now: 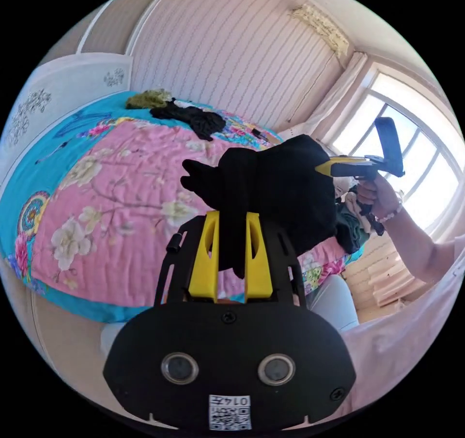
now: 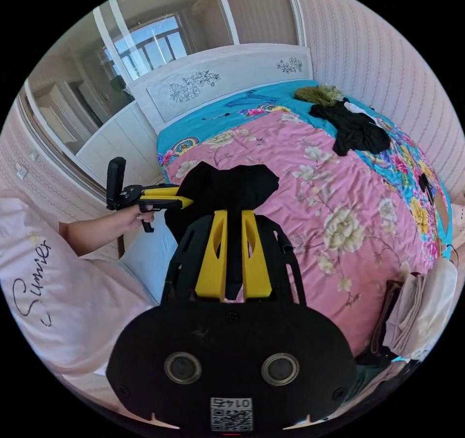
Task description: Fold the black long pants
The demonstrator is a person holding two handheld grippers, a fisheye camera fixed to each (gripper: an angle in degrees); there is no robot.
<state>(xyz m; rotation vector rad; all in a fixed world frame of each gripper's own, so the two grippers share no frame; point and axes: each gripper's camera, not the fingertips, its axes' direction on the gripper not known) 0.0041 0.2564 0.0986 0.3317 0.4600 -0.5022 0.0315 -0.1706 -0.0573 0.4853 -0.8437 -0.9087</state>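
Two grippers: the left gripper (image 1: 231,225) and the right gripper (image 2: 233,225) each clamp both yellow jaws on the one pair of black long pants (image 1: 271,201), held bunched above the bed (image 2: 290,176). Two garments lie by the bed's far edge: one black (image 2: 356,130), one olive (image 2: 319,94).

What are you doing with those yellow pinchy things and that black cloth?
A person is holding black pants up above a flowery pink bedspread, one claw in each hand. The left claw and right claw are each shut on the fabric. More dark clothes lie near the headboard.
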